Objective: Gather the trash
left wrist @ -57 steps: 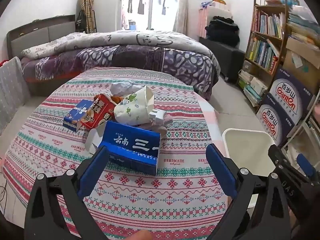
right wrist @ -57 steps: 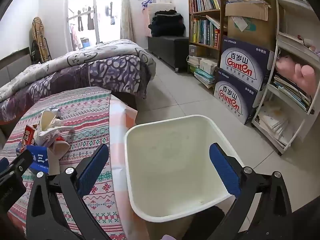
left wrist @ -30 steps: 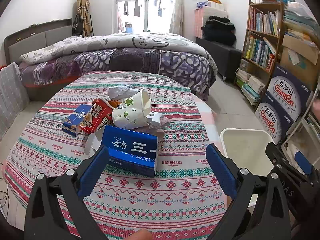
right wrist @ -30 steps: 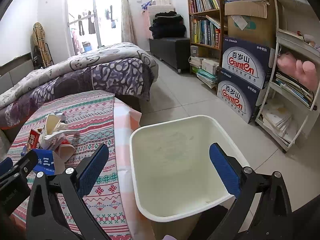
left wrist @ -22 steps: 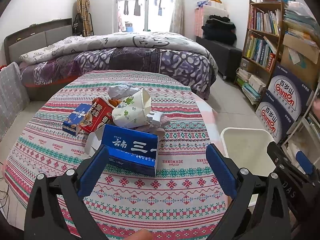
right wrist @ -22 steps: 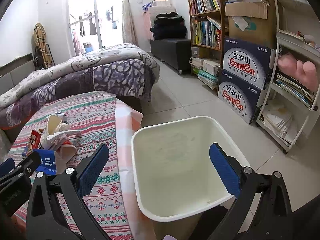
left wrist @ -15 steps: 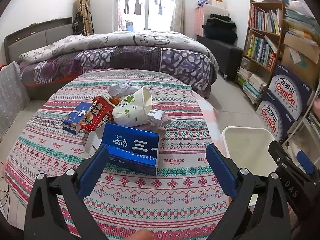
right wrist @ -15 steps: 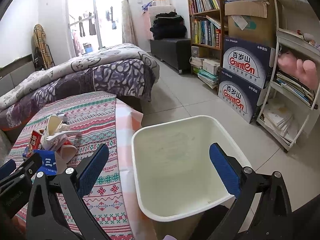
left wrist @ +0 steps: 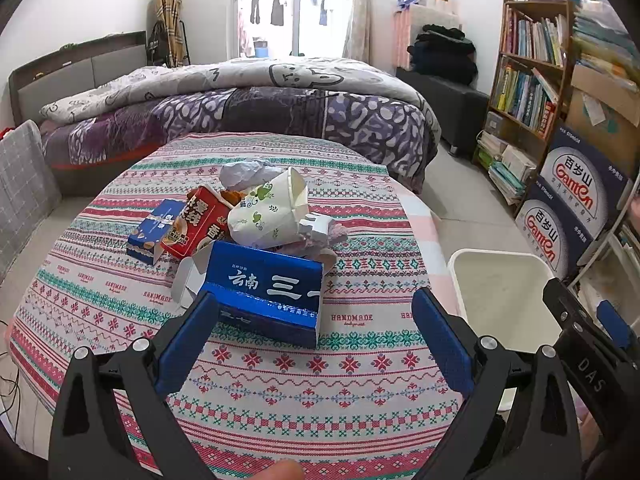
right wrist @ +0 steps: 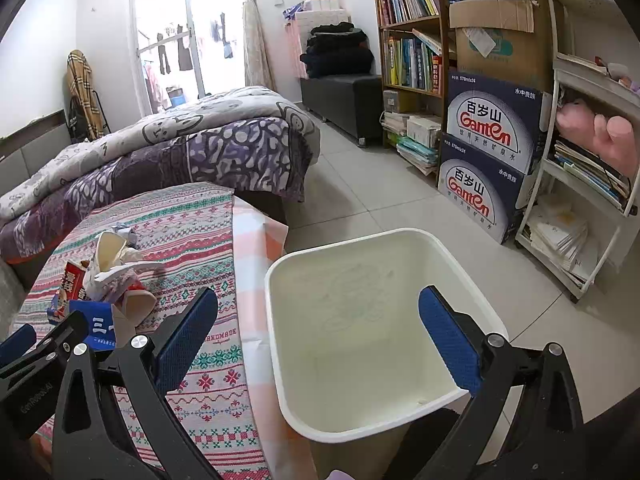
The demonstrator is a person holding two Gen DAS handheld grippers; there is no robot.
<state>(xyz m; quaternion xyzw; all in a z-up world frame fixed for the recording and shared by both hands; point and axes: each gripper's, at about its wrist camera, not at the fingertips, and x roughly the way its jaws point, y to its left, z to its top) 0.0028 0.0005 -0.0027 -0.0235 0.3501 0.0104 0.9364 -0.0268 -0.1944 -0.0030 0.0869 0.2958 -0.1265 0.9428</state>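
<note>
Right now both claws gape wide and hold nothing: the left claw [left wrist: 316, 328] hangs over the near part of the desk [left wrist: 280, 392], its left pad just in front of the big blue box [left wrist: 264, 292]. Behind that box the trash sits piled mid-desk: a red snack box [left wrist: 200, 222], a small blue box [left wrist: 154, 230], a crushed paper cup [left wrist: 268, 212] and a crumpled paper ball [left wrist: 244, 172]. Meanwhile the right claw [right wrist: 320, 336] hovers above the white bin [right wrist: 472, 280], which stands on the floor just beside the desk's right edge.
</note>
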